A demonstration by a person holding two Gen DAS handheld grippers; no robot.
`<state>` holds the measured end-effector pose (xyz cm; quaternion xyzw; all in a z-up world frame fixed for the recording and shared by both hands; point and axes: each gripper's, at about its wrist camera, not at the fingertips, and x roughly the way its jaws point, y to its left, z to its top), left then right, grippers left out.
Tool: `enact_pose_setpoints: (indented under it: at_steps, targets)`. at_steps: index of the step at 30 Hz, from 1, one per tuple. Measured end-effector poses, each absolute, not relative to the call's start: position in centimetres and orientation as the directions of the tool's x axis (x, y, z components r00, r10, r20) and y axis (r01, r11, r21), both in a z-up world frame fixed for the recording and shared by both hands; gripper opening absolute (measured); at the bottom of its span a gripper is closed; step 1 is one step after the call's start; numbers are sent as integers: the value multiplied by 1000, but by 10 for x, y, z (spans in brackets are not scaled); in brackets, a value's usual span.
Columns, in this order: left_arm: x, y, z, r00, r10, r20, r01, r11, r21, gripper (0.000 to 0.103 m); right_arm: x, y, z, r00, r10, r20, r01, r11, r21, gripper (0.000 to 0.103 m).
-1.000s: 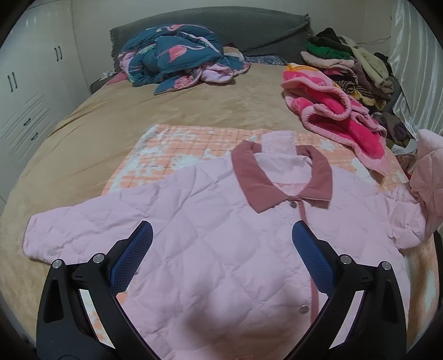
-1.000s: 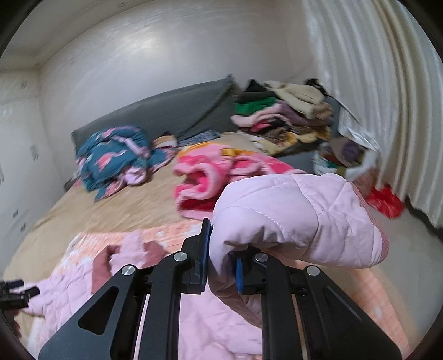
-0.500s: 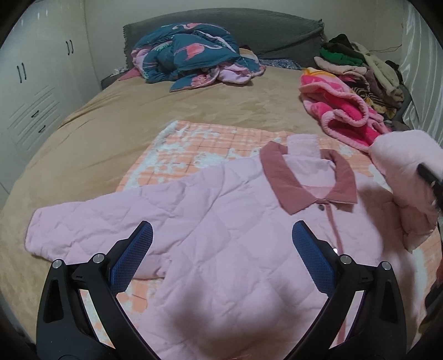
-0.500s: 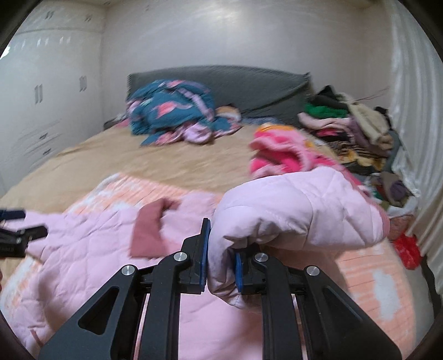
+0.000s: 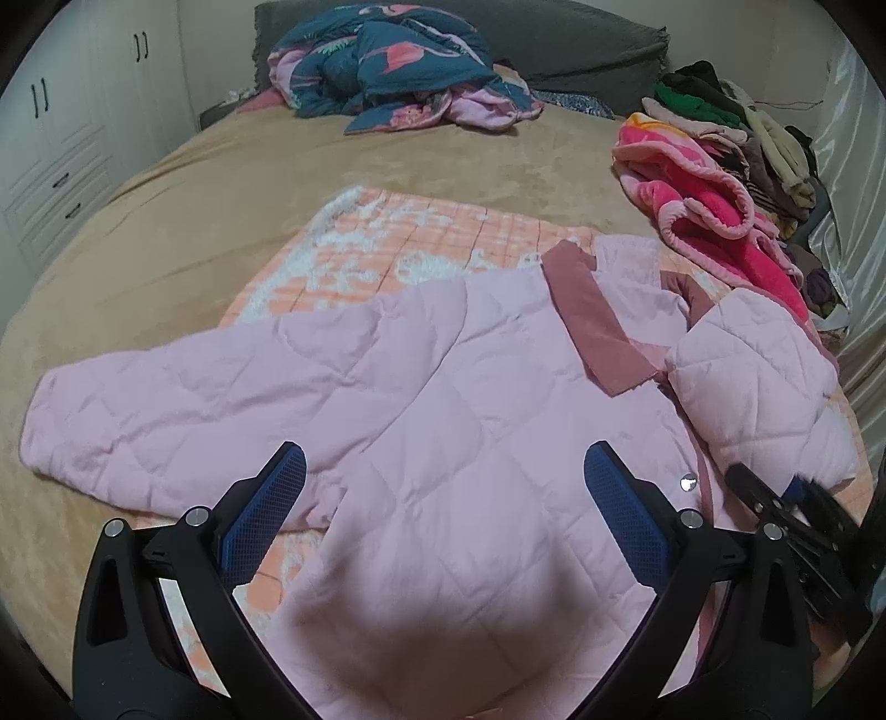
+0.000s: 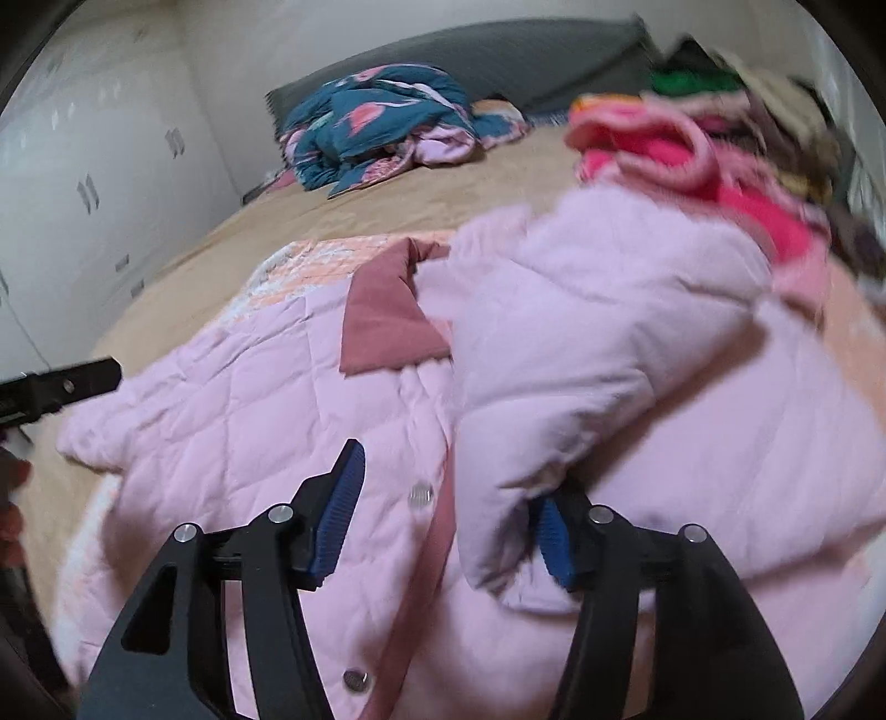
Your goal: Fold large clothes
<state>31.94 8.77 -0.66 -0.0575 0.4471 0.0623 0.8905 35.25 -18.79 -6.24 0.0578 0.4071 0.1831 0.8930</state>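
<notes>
A: Anything hidden or cut off?

B: Plenty. Pink quilted jacket (image 5: 443,387): lower hem cut off at the bottom edge of the left wrist view, behind the left gripper (image 5: 443,451). Right half of the dark pink collar (image 5: 598,327): mostly covered by the folded-in sleeve (image 5: 758,376). Cuff end of that sleeve: partly behind the right gripper (image 6: 448,487), so hard to trace.

A: And the right wrist view?

B: Blurred throughout. Stack of clothes (image 5: 720,122) at the far right reduced there to smears of colour; single garments not told apart.

A: Location of the jacket?

B: Spread front-up on the orange checked blanket (image 5: 443,238), itself on the tan bed (image 5: 221,194). Left sleeve stretched out flat to the side; right sleeve doubled over the chest, beside the snap placket.

A: State of the claws?

B: Left: spread wide, hovering over the jacket's front, nothing between the pads. Right: about half apart, just been opening, with the sleeve's cuff end loose between the jaws, lying against the right pad, well clear of the left.

A: What else on the bed?

B: Teal flamingo quilt (image 5: 398,61) bunched at the grey headboard (image 5: 581,39), bright pink fleece robe (image 5: 703,205) heaped near the clothes stack. White wardrobe (image 5: 55,138) along the left wall.
</notes>
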Motion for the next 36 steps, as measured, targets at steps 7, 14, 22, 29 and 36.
enact_pose_setpoints:
  at_steps: [7,14,22,29,36]
  targets:
    - [318,90,-18,533,-126,-837,-143,961,-236,94,342,-251,-59,673,447,-590,-43,819,572,49]
    - [316,90,-5,528,-269,-806,-114,918,-381,94,344,-188,-24,683,460,-568,-270,881,389,14]
    - [320,85,0,541,-297,-787,-80,913,-400,94,332,-114,-53,589,412,-696,-428,889,165,14]
    - [332,79,-32,491,-330,-806,-112,894,-434,94,316,-122,-63,514,469,-718,-454,859,237,52]
    - [350,60,-70,426,-386,-819,-165,856,-489,78,296,-191,-38,605,372,-704,-342,920,192,62]
